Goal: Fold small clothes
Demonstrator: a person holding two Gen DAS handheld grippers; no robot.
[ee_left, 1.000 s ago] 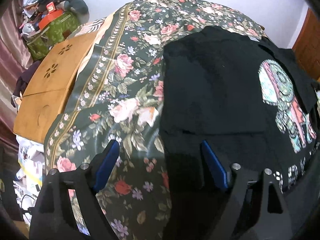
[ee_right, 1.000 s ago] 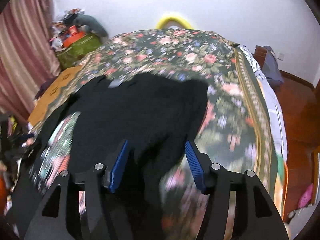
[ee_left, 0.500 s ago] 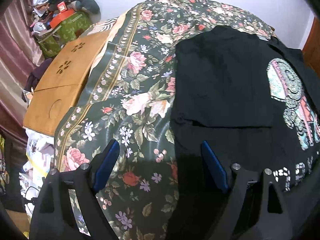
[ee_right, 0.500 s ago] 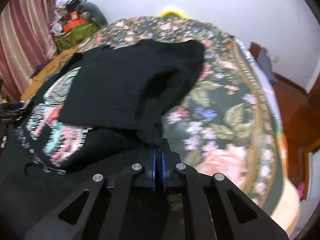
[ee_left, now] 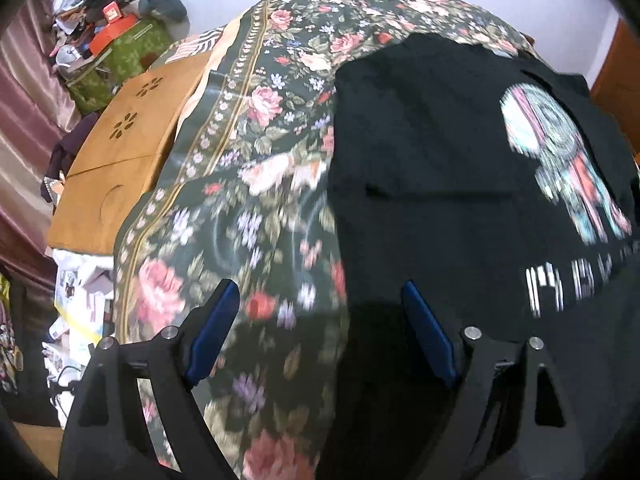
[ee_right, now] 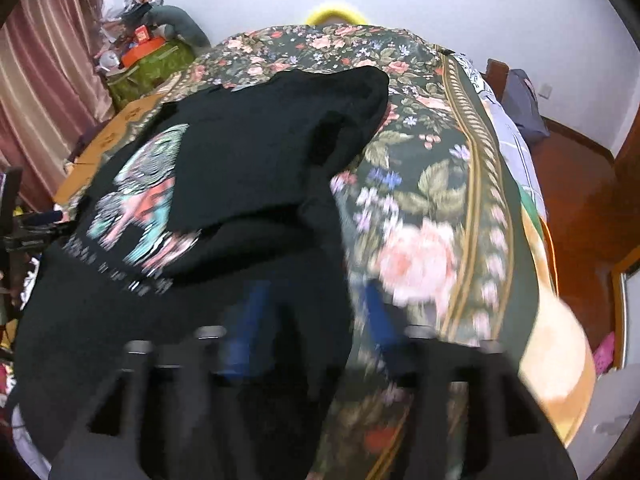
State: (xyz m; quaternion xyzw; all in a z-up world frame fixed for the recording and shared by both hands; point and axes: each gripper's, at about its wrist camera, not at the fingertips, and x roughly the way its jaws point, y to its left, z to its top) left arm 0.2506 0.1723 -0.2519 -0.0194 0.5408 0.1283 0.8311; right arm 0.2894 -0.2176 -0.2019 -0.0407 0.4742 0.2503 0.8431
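Black printed T-shirt [ee_left: 440,168], sides folded inward

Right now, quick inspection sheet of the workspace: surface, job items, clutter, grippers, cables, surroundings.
Surface: floral bedspread, dark green with roses.
Job's things: black printed T-shirt lying flat, both side panels folded over the print.
Clutter: wooden board beside the bed; green box piled with items.
Grippers: left gripper open over the shirt's left edge; right gripper open, blurred, over the right edge.
Cables: nothing seen.
Surroundings: white wall, pink curtain.
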